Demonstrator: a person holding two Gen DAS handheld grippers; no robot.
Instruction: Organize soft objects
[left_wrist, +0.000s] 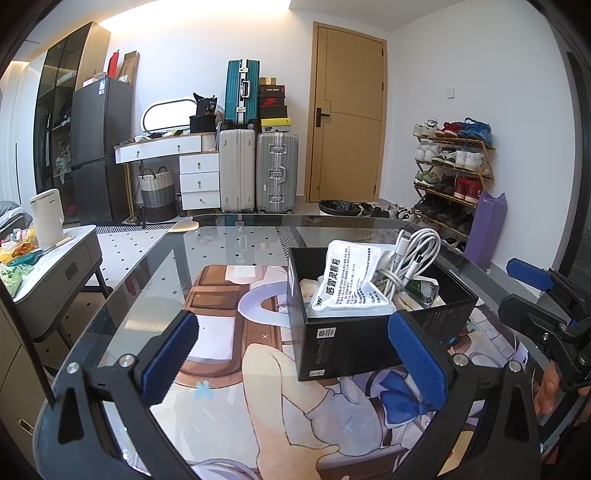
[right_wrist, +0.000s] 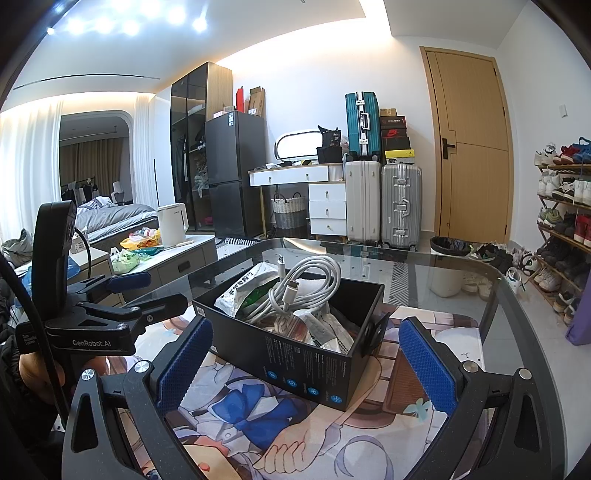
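One black box (left_wrist: 369, 332) on your counter (left_wrist: 229, 243) holds a white medicine sachet (left_wrist: 347, 280) and coiled white cable (left_wrist: 410, 254); your left gripper (left_wrist: 295, 358) and right gripper (right_wrist: 306, 365) gape wide, empty.

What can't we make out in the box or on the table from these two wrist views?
- Bottom of the black box: both views, buried under the white medicine pouch and coiled white cable.
- Green-printed packet: left wrist view, mostly behind the cable; label unreadable.
- Small print on the box side: right wrist view, too small.
- Mat artwork: cut off by left gripper and right gripper.
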